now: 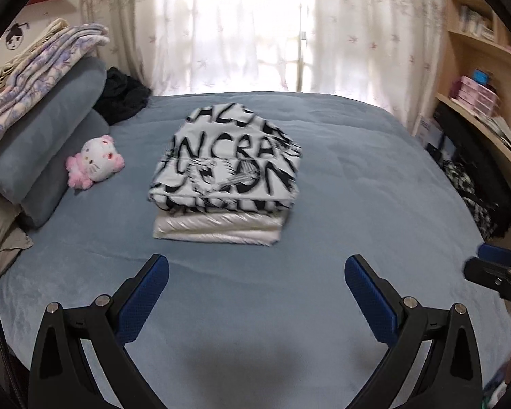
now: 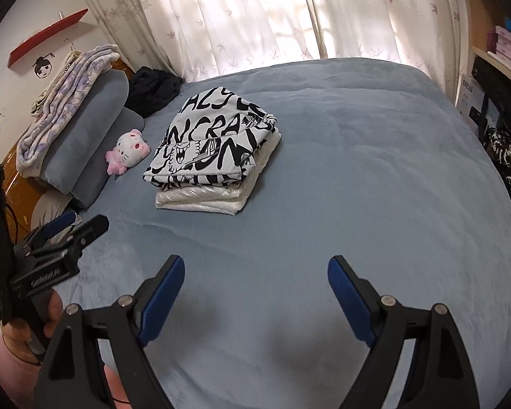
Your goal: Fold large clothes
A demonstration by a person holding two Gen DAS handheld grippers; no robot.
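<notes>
Both grippers, left (image 1: pixel 257 269) and right (image 2: pixel 255 269), hang with jaws wide and empty over bare bed (image 1: pixel 289 306). Ahead of the jaws, well apart, the folded clothes (image 1: pixel 226 173) sit stacked (printed piece on top), apparently finished.

Backlit daylight, fisheye warp, some motion blur

Daylight floods through the sheer curtains (image 1: pixel 255 27), blown out to white glare in the left wrist view; the bed (image 1: pixel 357 177) is evenly lit, with a soft shadow near the bottom edge. The folded printed garment (image 1: pixel 228 160) is smeared there, sharper in the right wrist view; dark vignette rings the corners
</notes>
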